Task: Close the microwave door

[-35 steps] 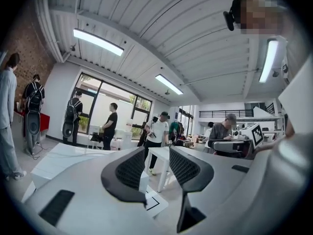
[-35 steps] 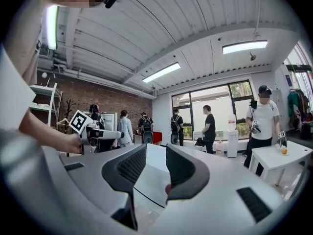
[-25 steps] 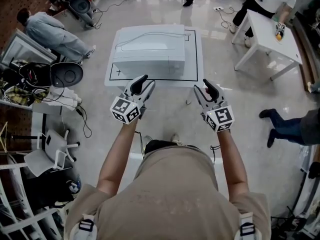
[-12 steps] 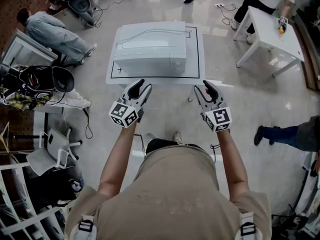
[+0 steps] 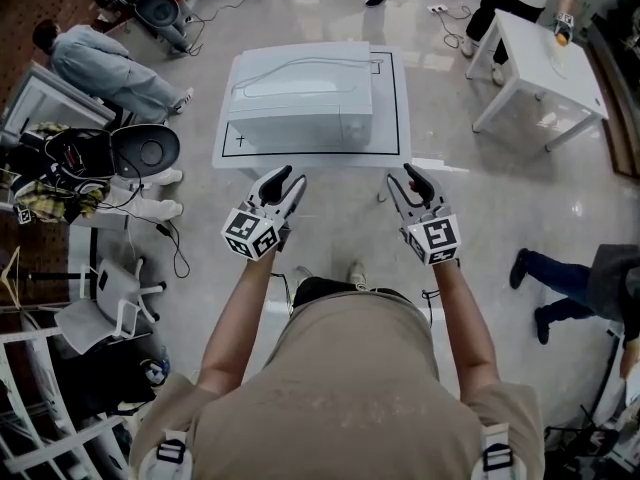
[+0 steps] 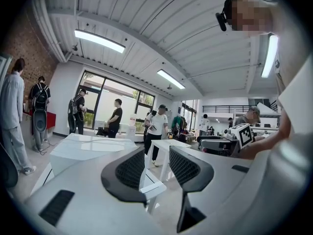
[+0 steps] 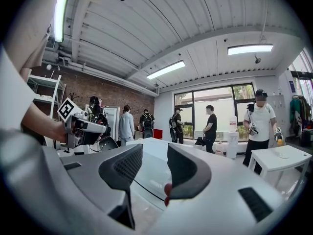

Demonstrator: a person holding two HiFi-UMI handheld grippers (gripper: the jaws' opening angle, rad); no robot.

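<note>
Microwave (image 5: 300,103) sits ahead — both arms outstretched, left gripper (image 5: 290,178) and right gripper (image 5: 401,175) short of it, jaws apart, empty.

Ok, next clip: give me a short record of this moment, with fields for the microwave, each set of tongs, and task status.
microwave: white microwave on a low white platform, ahead of the person; no door seen swung out
left tongs: left tongs open, empty, in the air short of the microwave
right tongs: right tongs open, empty, about level with the left, also short of it
contact: none
task status: door looks shut from the head view
</note>
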